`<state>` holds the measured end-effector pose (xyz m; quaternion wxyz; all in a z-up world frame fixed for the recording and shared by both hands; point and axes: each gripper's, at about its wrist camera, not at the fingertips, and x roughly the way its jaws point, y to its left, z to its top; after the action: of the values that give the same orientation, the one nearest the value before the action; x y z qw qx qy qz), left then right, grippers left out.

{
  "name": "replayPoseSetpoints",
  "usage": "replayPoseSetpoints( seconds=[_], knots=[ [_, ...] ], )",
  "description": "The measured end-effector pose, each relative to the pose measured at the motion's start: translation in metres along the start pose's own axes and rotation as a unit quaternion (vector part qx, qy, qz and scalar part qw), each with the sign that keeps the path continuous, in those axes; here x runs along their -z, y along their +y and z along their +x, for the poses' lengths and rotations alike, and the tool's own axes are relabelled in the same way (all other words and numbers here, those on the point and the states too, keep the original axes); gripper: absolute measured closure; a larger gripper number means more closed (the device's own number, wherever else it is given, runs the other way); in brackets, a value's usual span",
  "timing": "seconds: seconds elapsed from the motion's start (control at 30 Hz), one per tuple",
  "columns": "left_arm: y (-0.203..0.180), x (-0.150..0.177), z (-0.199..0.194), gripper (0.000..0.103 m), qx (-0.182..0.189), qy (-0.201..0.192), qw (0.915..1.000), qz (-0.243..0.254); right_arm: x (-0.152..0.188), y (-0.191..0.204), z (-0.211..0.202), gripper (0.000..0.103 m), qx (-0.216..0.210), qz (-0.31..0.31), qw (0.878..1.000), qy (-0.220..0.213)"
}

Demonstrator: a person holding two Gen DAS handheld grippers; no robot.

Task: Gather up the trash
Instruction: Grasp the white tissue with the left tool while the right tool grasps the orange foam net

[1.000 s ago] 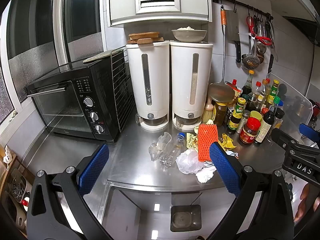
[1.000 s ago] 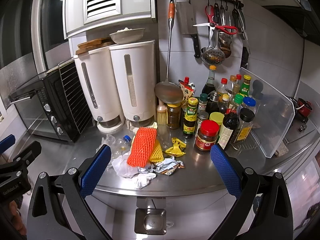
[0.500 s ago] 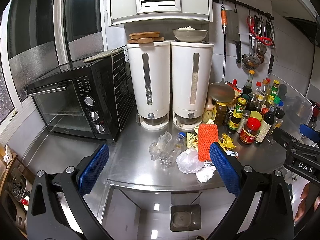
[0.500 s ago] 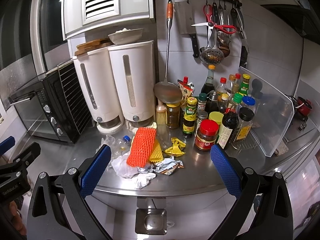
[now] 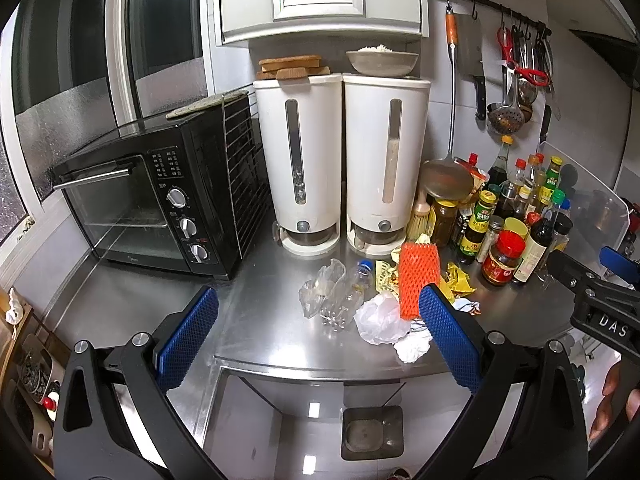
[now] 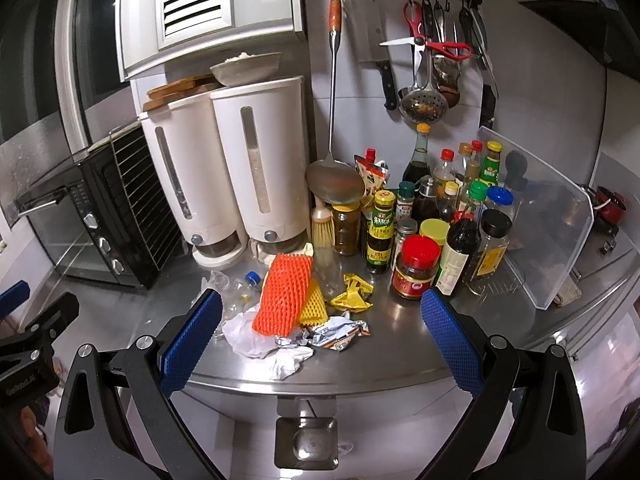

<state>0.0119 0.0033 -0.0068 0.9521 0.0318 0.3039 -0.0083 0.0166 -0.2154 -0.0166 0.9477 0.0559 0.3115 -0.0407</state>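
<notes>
A heap of trash lies on the steel counter (image 5: pixel 260 312): an orange foam net (image 5: pixel 416 276) (image 6: pixel 284 296), a yellow foam net (image 6: pixel 314 306), a crushed clear bottle with a blue cap (image 5: pixel 348 292) (image 6: pixel 244 286), a clear plastic bag (image 5: pixel 320 284), white crumpled plastic (image 5: pixel 380 318) (image 6: pixel 248 334), yellow wrappers (image 6: pixel 352 292) and foil wrappers (image 6: pixel 336 330). My left gripper (image 5: pixel 318 336) is open and empty, in front of the heap. My right gripper (image 6: pixel 316 334) is open and empty, near the counter's front edge.
A black toaster oven (image 5: pixel 160 204) stands at the left. Two white dispensers (image 5: pixel 344 160) stand behind the trash. Several sauce bottles and jars (image 6: pixel 436 224) crowd the right. A clear plastic screen (image 6: pixel 536 216) is further right. A small bin (image 6: pixel 312 442) sits below the counter edge.
Both views have shifted very slightly; the grippers stay open and the trash has not moved.
</notes>
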Motion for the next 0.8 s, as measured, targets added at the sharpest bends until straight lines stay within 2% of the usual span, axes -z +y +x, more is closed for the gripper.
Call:
replayPoseSetpoints(
  seconds=[0.2,0.43,0.67,0.8],
  knots=[
    [-0.004,0.000,0.022,0.008,-0.004,0.010,0.9997,0.023,-0.002,-0.003,0.023,0.003,-0.018,0.015,0.999,0.023],
    [-0.006,0.012,0.065,0.008,0.008,0.052,0.9979,0.037,-0.001,0.001,0.068,0.003,-0.017,0.011,0.998,0.059],
    [-0.015,0.026,0.103,0.008,0.034,0.081,0.9945,0.056,-0.001,0.002,0.123,0.003,-0.024,0.023,0.994,0.108],
    [-0.017,0.036,0.126,0.008,0.054,0.101,0.9918,0.056,-0.002,0.006,0.146,0.003,-0.031,0.023,0.992,0.120]
  ],
)
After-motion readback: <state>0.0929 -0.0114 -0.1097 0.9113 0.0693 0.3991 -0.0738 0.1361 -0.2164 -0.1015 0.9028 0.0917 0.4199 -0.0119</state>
